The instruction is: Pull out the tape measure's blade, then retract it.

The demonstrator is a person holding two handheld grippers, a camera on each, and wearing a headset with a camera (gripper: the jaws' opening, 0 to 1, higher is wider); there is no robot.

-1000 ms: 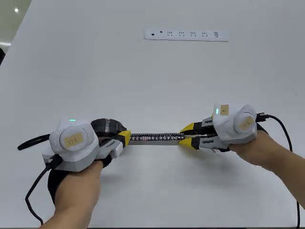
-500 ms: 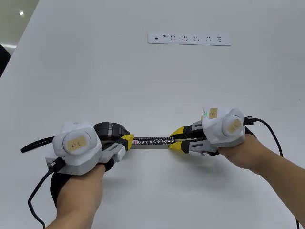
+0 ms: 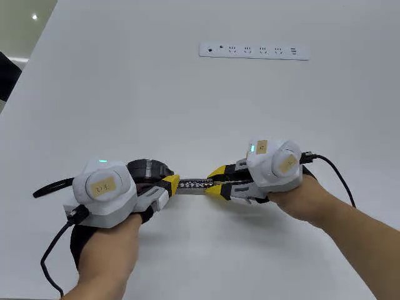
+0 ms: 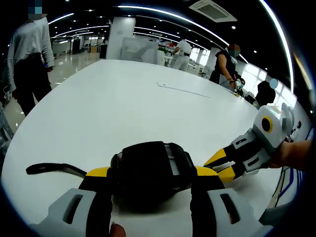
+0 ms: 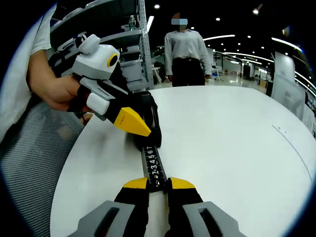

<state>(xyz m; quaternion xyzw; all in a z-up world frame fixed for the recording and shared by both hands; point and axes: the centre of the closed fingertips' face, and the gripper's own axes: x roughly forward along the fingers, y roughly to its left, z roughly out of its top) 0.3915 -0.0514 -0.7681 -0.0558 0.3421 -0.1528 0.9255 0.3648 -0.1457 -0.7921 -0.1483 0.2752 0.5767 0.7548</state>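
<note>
The left hand-held gripper (image 3: 170,185) is clenched on the tape measure (image 3: 147,170), its 2 yellow-tipped jaws pressed against either side of the black case, which sits on the white bench (image 3: 187,106). Just to the case's right, the right hand-held gripper (image 3: 215,182) is pinched shut on the blade (image 3: 195,184). A short stretch of blade runs straight between the 2 tools, low over the bench top.

Now the writing. From the head view the blade's markings are a row of tiny figures, too small to read. The right gripper view brings them up close: the digits 3, 4, 5, 6 and 7 stand in white along the dark strip, running away from the jaws toward the case. Each tool carries a pale yellow sticker (image 3: 103,186) on its white housing; there is ink on them, but it cannot be made out.

The left gripper view gives the case head-on, ribbed and black, with a black strap (image 4: 52,169) trailing across the bench on the side away from the blade. It also catches people (image 4: 29,54) standing past the bench's far edge. The head view offers a white power strip (image 3: 254,50) lying well beyond the case, across the bench.
</note>
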